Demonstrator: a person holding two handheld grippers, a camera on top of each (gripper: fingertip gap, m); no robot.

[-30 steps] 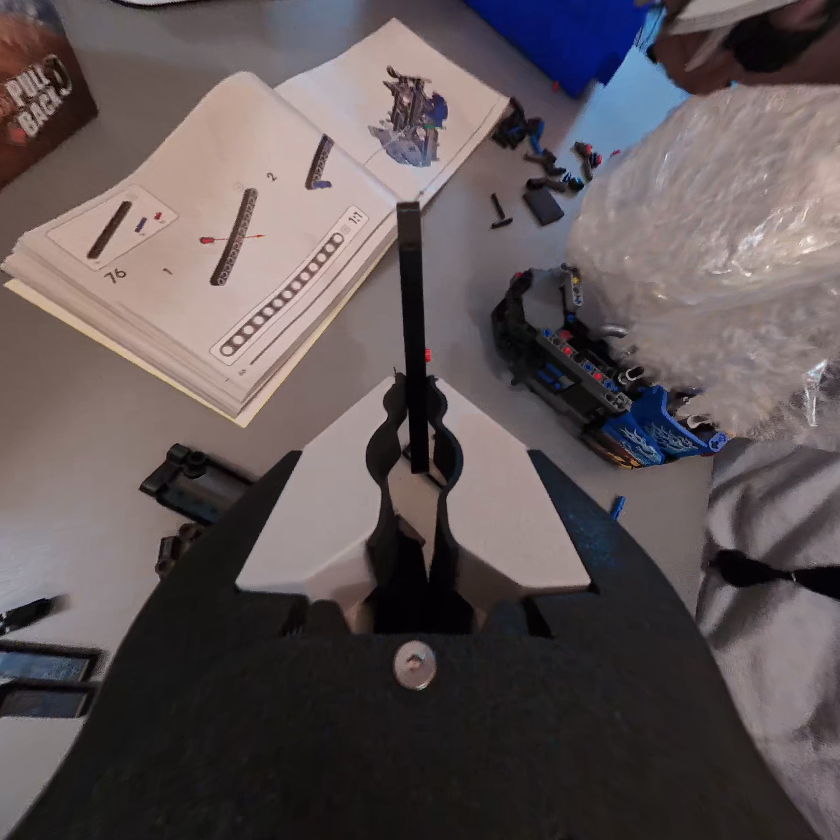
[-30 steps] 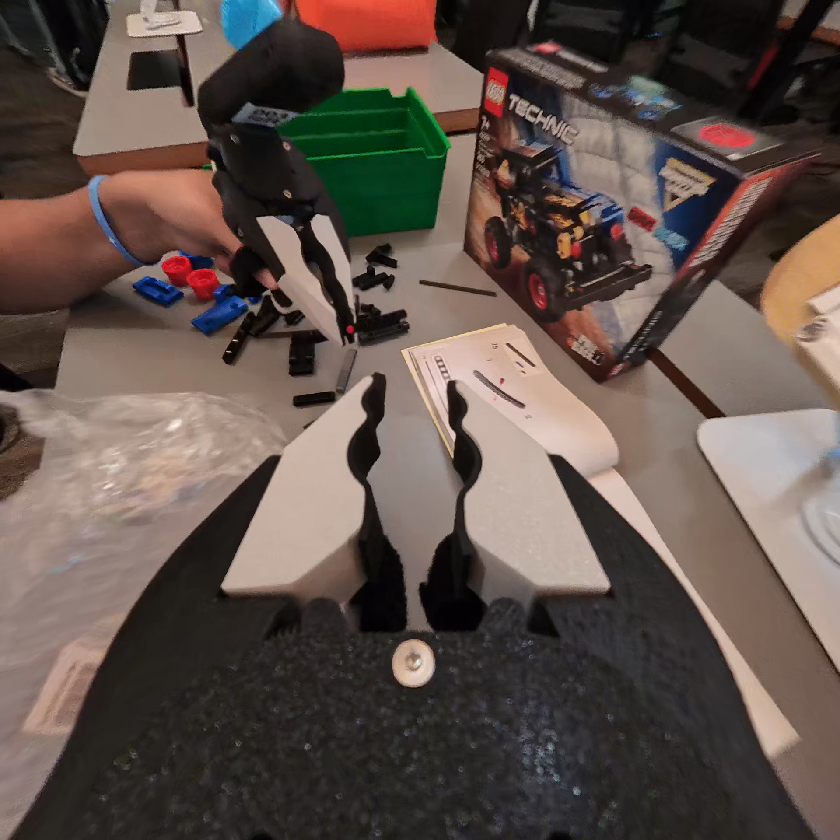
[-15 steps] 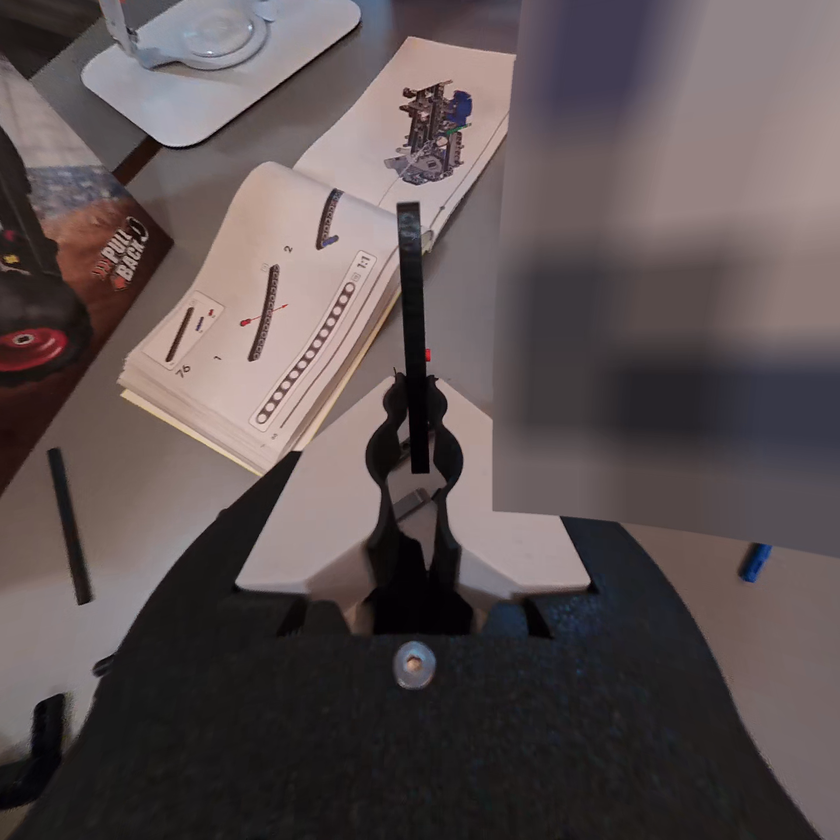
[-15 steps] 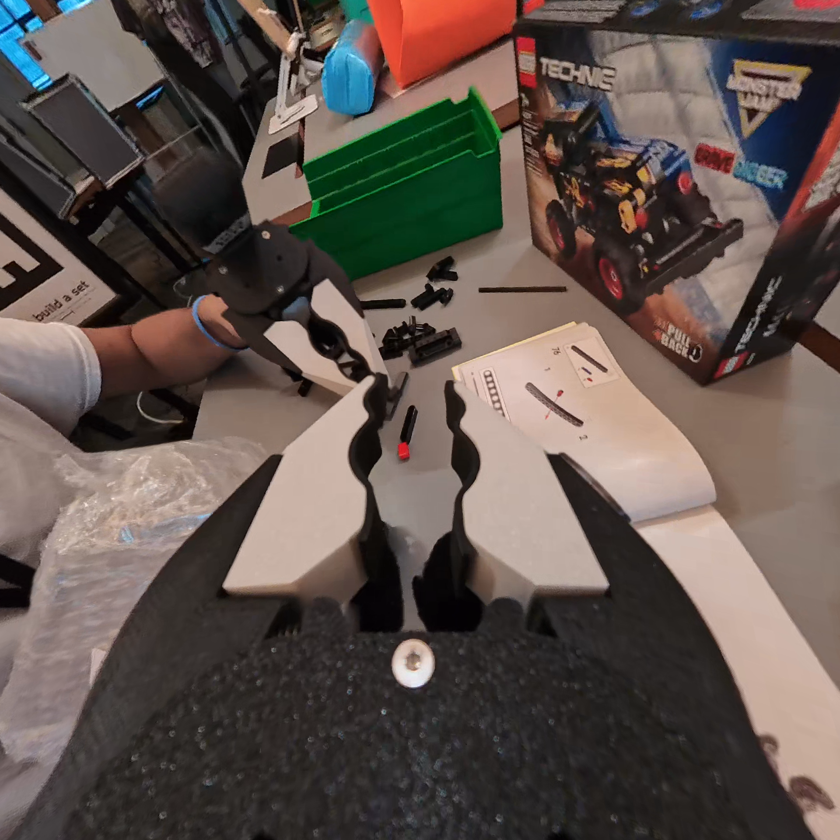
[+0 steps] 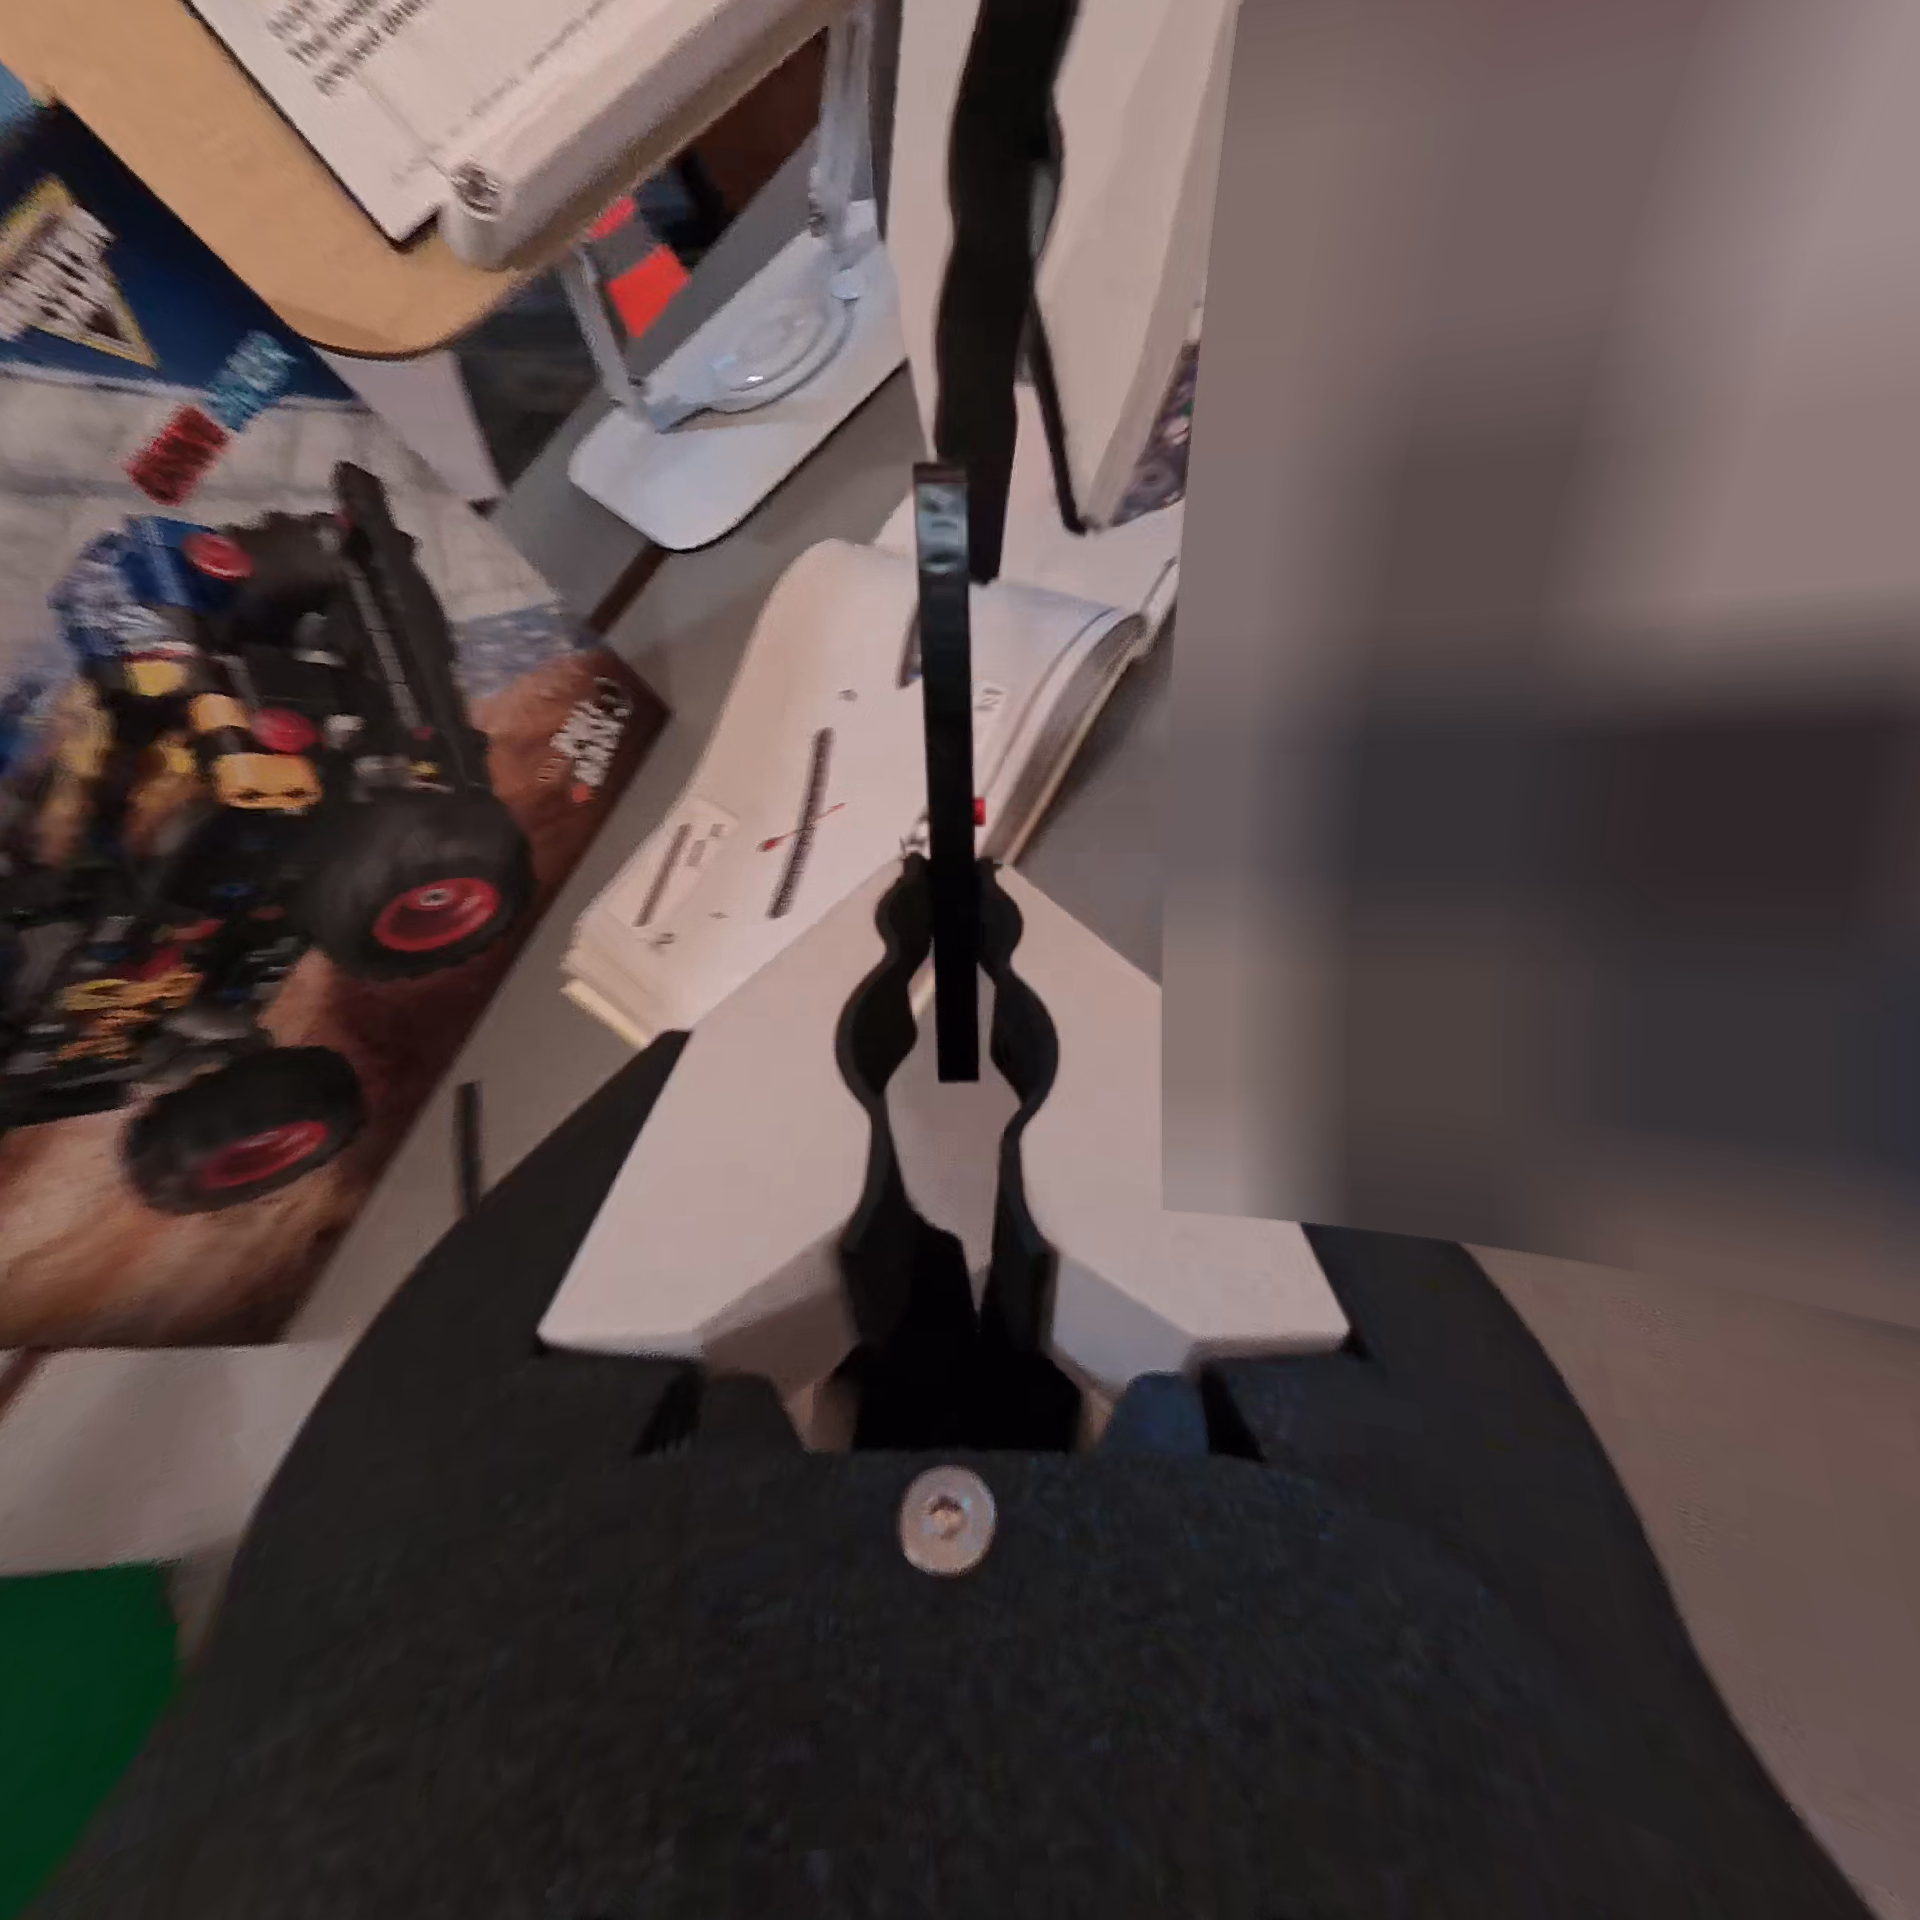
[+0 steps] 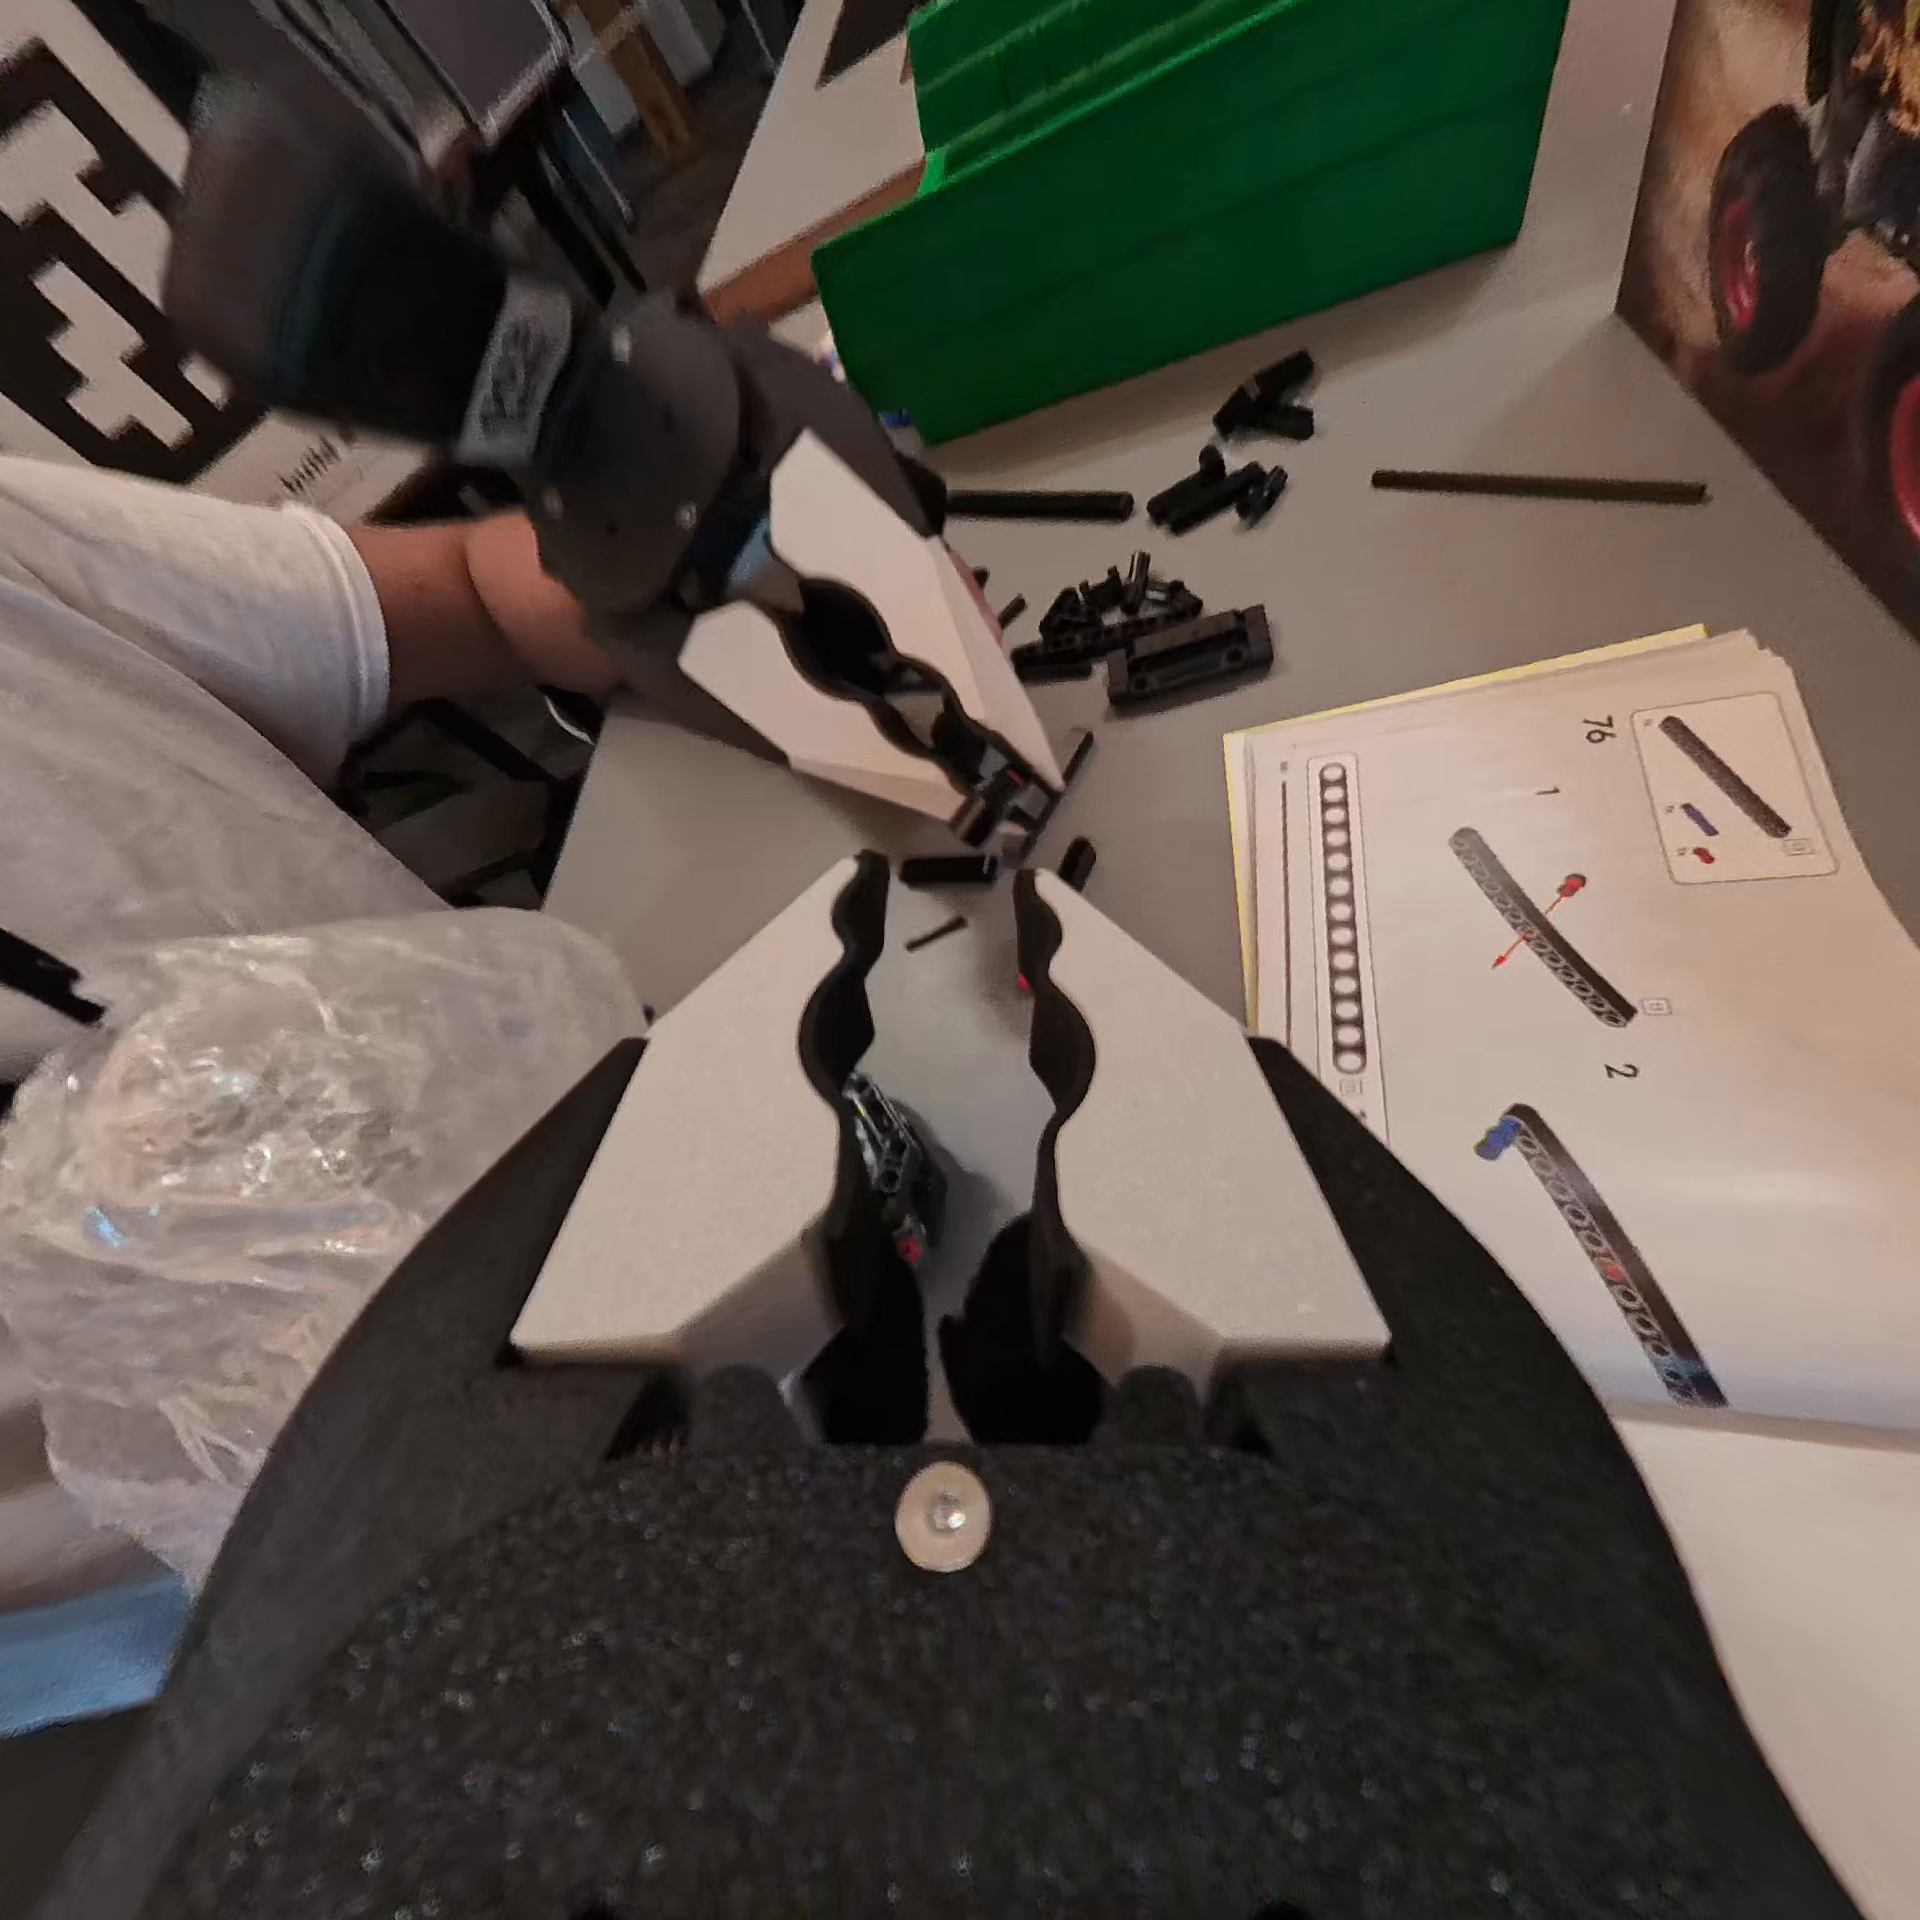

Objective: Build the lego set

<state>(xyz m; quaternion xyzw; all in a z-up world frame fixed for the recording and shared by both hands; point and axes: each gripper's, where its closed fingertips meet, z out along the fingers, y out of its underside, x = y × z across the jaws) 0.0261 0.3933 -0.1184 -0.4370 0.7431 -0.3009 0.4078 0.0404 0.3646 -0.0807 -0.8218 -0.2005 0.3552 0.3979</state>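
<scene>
My left gripper (image 5: 951, 864) is shut on a long black Technic beam (image 5: 948, 727), which sticks straight out ahead of the fingers. A small red pin (image 5: 977, 810) shows on the beam's side. The right gripper's dark pads fill the top of this view, just beyond the beam's tip. In the right wrist view my right gripper (image 6: 943, 875) is open and empty, and the left gripper (image 6: 1013, 805) points at it from the upper left, almost tip to tip. A dark part of the built model (image 6: 896, 1164) shows on the table between the right jaws.
The open instruction booklet (image 6: 1558, 935) lies to the right, with the set's box (image 5: 260, 831) beyond it. Loose black pieces (image 6: 1143, 634), a thin black axle (image 6: 1538, 486) and green bins (image 6: 1195, 208) are behind. A crumpled plastic bag (image 6: 260, 1143) is at the left.
The left gripper has swung the beam up and round towards the right gripper. The right gripper has tipped down and closer to the table, so the two now face each other closely.
</scene>
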